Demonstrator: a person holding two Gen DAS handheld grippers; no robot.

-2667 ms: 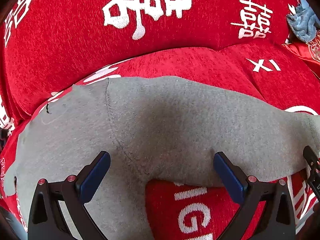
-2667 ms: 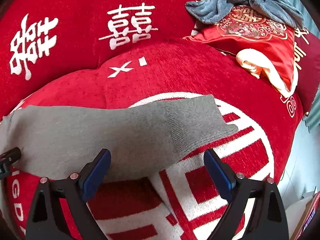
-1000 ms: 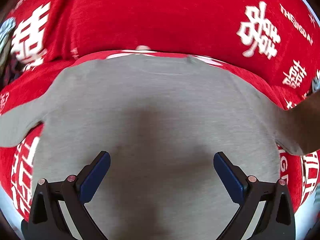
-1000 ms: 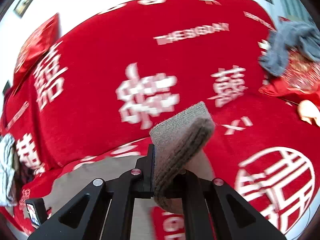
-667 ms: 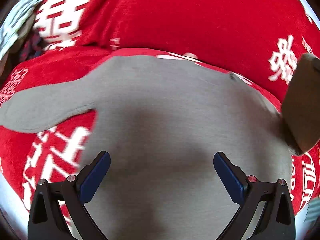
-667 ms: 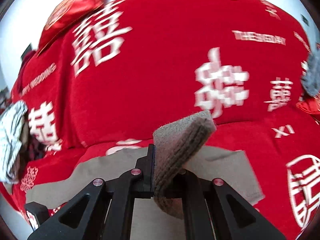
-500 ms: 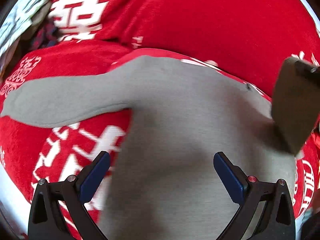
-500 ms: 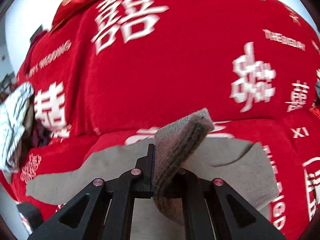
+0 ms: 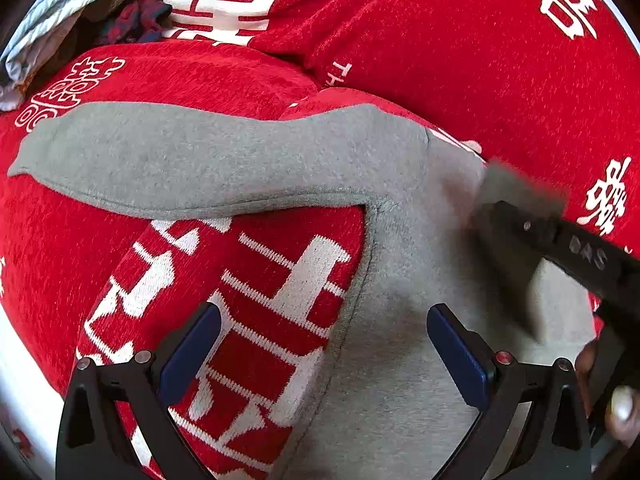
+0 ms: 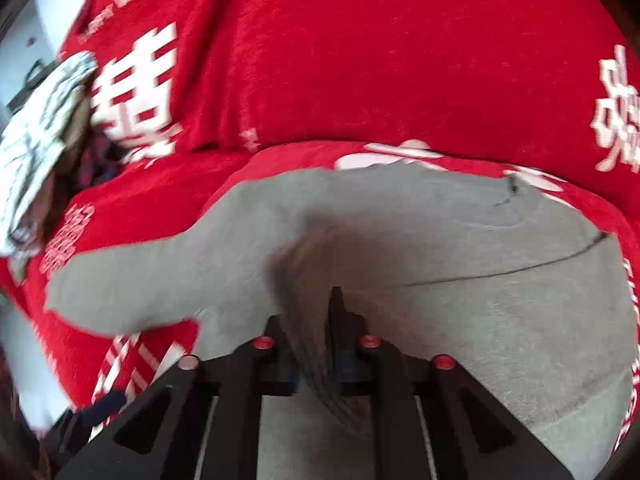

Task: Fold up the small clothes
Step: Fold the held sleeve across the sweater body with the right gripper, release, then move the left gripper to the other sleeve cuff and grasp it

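A grey long-sleeved top (image 9: pixel 400 320) lies flat on a red sofa cover. Its left sleeve (image 9: pixel 180 160) stretches out to the left. My left gripper (image 9: pixel 324 348) is open and empty, hovering over the armpit where the sleeve meets the body. My right gripper (image 10: pixel 310 344) is shut on the ribbed cuff of the right sleeve (image 10: pixel 308 320) and holds it low over the top's body (image 10: pixel 480 300). In the left wrist view the right gripper (image 9: pixel 560 240) comes in from the right with the blurred cuff (image 9: pixel 516 188) in it.
The red sofa cover (image 9: pixel 440 40) with white characters rises as a backrest behind the top. A pile of striped and dark clothes (image 9: pixel 80 12) lies at the far left; it also shows in the right wrist view (image 10: pixel 36 140). The sofa's front edge (image 9: pixel 24 380) is at lower left.
My right gripper has carried the right sleeve's cuff leftward and down onto the top's body. My left gripper has swung left, from the body's middle to the left armpit, still open.
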